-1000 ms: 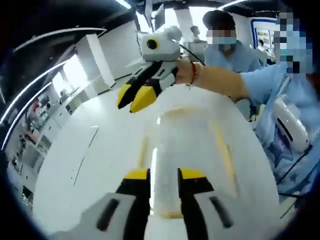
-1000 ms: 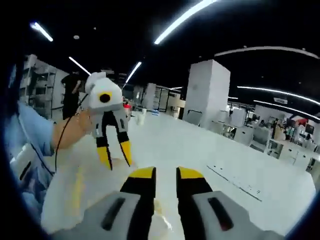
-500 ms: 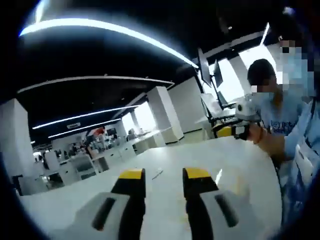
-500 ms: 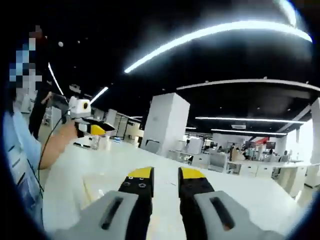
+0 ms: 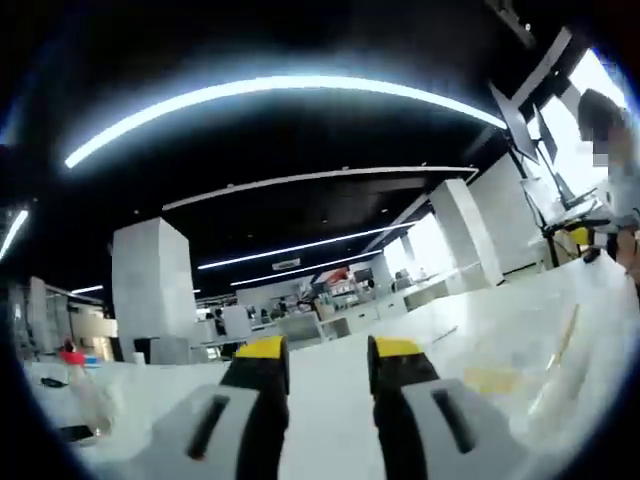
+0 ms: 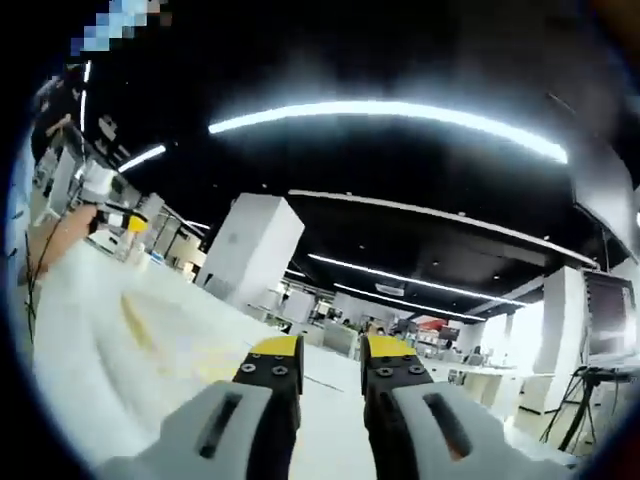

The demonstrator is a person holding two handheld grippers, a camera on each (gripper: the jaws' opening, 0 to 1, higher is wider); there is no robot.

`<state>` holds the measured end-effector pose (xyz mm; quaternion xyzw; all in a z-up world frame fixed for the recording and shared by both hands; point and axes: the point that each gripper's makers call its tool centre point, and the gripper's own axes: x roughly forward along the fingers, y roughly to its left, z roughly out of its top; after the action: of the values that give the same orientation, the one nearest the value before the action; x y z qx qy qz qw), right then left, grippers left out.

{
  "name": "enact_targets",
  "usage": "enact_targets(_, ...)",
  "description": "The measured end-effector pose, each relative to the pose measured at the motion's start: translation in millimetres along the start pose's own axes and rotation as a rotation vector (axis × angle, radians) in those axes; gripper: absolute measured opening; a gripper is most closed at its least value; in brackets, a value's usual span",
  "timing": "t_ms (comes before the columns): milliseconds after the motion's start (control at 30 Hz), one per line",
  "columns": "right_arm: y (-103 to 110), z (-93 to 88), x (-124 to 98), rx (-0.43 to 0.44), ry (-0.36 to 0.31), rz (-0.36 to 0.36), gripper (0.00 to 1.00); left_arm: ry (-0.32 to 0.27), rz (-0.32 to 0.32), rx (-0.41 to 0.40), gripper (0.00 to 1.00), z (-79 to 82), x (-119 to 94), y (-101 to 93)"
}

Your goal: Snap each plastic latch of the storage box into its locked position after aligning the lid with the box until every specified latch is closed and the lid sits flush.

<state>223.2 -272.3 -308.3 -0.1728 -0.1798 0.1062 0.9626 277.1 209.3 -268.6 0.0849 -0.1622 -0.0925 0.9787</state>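
A: Your left gripper point(image 5: 320, 352) and right gripper point(image 6: 331, 352) both have their jaws parted and empty. The translucent white plastic storage box lid with yellow latches point(image 5: 520, 350) lies low beside them.

B: Tip both down, find each latch, press squarely. The white table point(image 6: 330, 400) leaves you room ahead.

the right gripper point(image 6: 334, 352) points level across the white table point(image 6: 330, 445), its yellow-tipped jaws slightly apart with nothing between them. the translucent storage box point(image 6: 130, 345) lies left; the left gripper point(image 6: 112, 205) shows far left.
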Motion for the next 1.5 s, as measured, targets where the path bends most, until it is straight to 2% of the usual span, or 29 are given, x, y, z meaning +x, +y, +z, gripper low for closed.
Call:
enact_targets(100,5.5,-15.4,-0.3,0.027,0.053,0.034,0.22,0.032,0.024,0.023,0.3,-13.8,-3.6,1.9)
enact_targets(300,-1.2,-21.1,-1.8,-0.017,0.08,-0.007,0.22,0.034,0.019,-0.011,0.3,-23.6,-9.8,3.0)
enact_targets(400,0.2,-22.8,-2.4,-0.024,0.088,0.004,0.22,0.033,0.02,-0.01,0.3,-23.0,-11.1,2.2)
enact_targets(567,-1.5,-21.5,-3.3,-0.04,0.08,-0.007,0.22,-0.001,0.05,-0.013,0.3,-16.2,-14.4,9.6)
enact_targets(833,-5.9,-9.9,-9.3,-0.033,0.019,-0.028,0.22,-0.049,0.076,-0.063,0.31,-9.2,-19.0,15.5)
enact_targets(1167,-0.8,-12.3,-7.8,-0.009,0.027,0.0,0.22,-0.024,0.05,-0.061,0.33,-12.9,-16.2,7.6)
enact_targets(1300,1.2,-22.5,-5.4,0.051,0.07,0.026,0.24,0.0,0.046,-0.062,0.34,-18.4,-14.6,7.7)
enact_targets(1467,6.2,-20.8,-5.1,0.079,0.059,0.05,0.27,0.05,0.055,-0.042,0.33,-28.2,-13.8,11.3)
enact_targets(1500,6.6,-20.4,-5.1,0.07,0.058,0.047,0.27,0.045,0.059,-0.042,0.33,-27.0,-14.7,12.5)
